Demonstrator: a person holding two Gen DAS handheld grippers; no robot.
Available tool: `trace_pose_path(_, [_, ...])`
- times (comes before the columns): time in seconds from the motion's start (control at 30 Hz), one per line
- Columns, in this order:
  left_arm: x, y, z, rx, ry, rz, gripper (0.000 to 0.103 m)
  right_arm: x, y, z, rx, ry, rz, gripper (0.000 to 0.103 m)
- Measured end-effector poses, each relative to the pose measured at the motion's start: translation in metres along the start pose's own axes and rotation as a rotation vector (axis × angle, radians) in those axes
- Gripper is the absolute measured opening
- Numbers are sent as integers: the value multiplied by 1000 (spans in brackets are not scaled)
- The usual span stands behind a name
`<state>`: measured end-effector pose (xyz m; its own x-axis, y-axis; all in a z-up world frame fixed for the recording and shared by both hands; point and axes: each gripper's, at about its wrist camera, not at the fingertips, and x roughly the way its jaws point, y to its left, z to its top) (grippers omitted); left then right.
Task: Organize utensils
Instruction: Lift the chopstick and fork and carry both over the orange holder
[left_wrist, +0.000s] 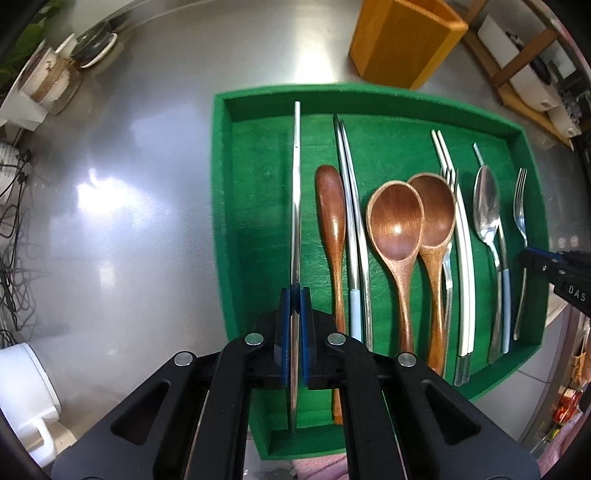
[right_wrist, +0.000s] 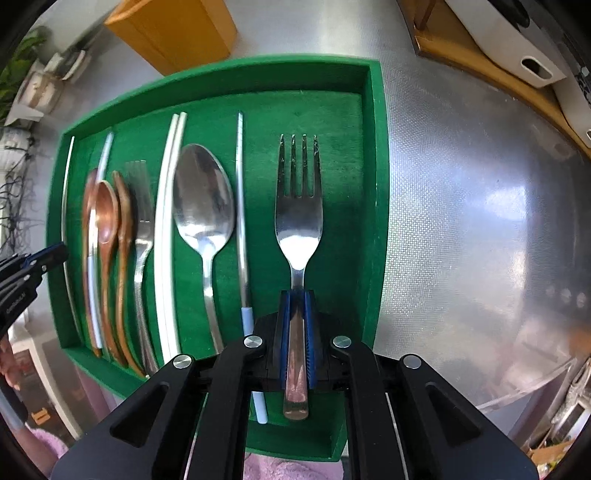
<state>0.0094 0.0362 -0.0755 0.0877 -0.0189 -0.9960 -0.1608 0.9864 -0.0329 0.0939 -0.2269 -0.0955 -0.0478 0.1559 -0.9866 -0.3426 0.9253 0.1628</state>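
I hold both grippers pointing straight down over the green tray (left_wrist: 221, 206), which sits on a brushed metal countertop (left_wrist: 129, 184). My left gripper (left_wrist: 294, 306) is at the tray's left end, its blue pads closed tight on a thin, flat metal utensil (left_wrist: 296, 192) seen edge-on; whether this is a knife or a chopstick cannot be determined. The utensil runs lengthwise along the tray's left wall, parallel to the other pieces. My right gripper (right_wrist: 295, 314) is at the tray's right end, its pads clamped on the handle of a metal fork (right_wrist: 298, 221), gripping just below the neck, with the tines pointing toward the far wall and the handle end protruding behind the pads. Each gripper's fingertips appear at the edge of the other's wrist view, confirming that the two work at opposite ends of the tray. Between them, laid lengthwise, lie wooden spoons (left_wrist: 397, 221), a pair of metal chopsticks (left_wrist: 351, 221), a pair of white chopsticks (left_wrist: 463, 240), and a metal spoon (right_wrist: 204, 199). A yellow wooden box (left_wrist: 402, 40) stands beyond the tray's far wall.
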Motion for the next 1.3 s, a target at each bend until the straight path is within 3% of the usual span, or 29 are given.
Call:
trace_pose_path(0.17, [-21, 7, -8, -32, -122, -98, 3, -23, 0, -8, -32, -107, 113, 7])
trace_pose_path(0.37, [-53, 1, -21, -24, -356, -193, 3, -52, -1, -14, -91, -279, 227, 7])
trace_pose_path(0.57, [-91, -5, -11, -19, -677, -258, 4, -91, 27, -6, -191, -585, 228, 7])
trace_pose_path(0.7, [-108, -25, 19, 9, -819, -244, 4, -118, 37, 15, -214, -822, 203, 7])
trace_pose_path(0.87, [-120, -40, 55, 5, -1000, -251, 4, -143, 46, 55, -182, -1003, 222, 7])
trace_pose_path(1.0, [-121, -47, 90, -21, -1074, -248, 4, -143, 51, 88, -152, -1071, 230, 7])
trace_pose_path(1.13, [-118, -49, 115, -24, -1121, -259, 4, -133, 53, 114, -152, -1085, 240, 7])
trace_pose_path(1.3, [-102, -53, 140, -16, -1116, -268, 4, -117, 52, 129, -159, -1065, 248, 7])
